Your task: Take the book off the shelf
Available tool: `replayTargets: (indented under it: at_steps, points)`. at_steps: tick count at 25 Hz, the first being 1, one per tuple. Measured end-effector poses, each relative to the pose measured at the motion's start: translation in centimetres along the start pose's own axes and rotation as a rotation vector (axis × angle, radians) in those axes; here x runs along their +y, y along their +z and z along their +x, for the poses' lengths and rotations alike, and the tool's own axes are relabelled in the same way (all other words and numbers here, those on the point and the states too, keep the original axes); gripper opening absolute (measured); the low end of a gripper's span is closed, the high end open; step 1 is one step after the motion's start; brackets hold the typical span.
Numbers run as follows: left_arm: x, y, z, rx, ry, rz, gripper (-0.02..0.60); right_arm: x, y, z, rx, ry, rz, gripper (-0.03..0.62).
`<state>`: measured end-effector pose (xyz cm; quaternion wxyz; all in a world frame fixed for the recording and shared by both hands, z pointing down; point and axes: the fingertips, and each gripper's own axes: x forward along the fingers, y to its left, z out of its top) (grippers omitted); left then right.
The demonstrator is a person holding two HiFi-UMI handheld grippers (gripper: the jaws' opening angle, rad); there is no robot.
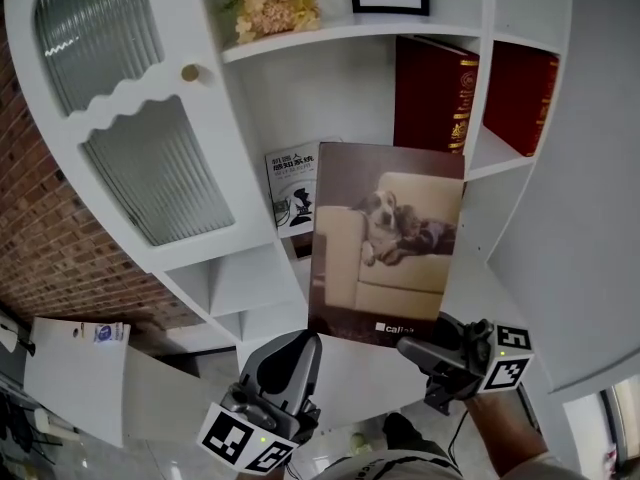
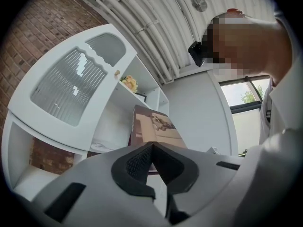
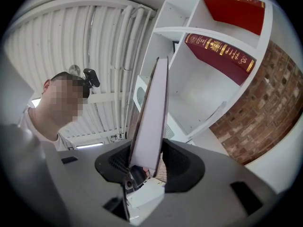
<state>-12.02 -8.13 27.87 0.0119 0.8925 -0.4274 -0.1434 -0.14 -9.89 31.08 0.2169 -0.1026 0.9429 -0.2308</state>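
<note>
Left gripper (image 1: 306, 342) and right gripper (image 1: 408, 348) share 1 build: a smooth grey moulded shell with rounded shoulders and 2 jaws. Each jaw carries a black pad (image 2: 136, 163) with a fine grid texture, set in a raised black surround. Rectangular dark slots (image 2: 66, 202) sit in the shell to either side of the jaws. Each gripper bears 1 cube, the left marker cube (image 1: 245, 438) and the right marker cube (image 1: 505, 358), with white faces printed with black square markers. A black cable (image 1: 461, 420) hangs below the right gripper. The person wears a white shirt (image 3: 38, 126) and a black head-mounted camera (image 3: 91, 77).
</note>
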Motion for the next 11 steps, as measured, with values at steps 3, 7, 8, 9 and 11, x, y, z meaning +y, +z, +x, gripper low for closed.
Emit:
replayTargets:
  at_steps: [3,7,8,9,11]
  points:
    - [-0.5,0.2,-0.1,-0.006,-0.01,-0.004,0.011,0.4,0.0,-0.5,-0.005,-0.01,0.001,0.176]
    - [-1.1,0.4,-0.3,-0.008,-0.022,-0.004,0.011,1.0,0.3,-1.0,-0.016,-0.017,-0.004,0.172]
    - [-1.3,0.4,-0.3,-0.008,-0.023,-0.005,0.011,1.2,0.3,-1.1,-0.017,-0.017,-0.007,0.172]
    - [-1.4,0.4,-0.4,-0.008,-0.024,-0.006,0.011,1.3,0.3,-1.2,-0.017,-0.018,-0.01,0.172]
    - [-1.7,0.4,-0.5,-0.006,-0.025,-0.008,0.011,1.6,0.3,-1.4,-0.018,-0.018,-0.014,0.17]
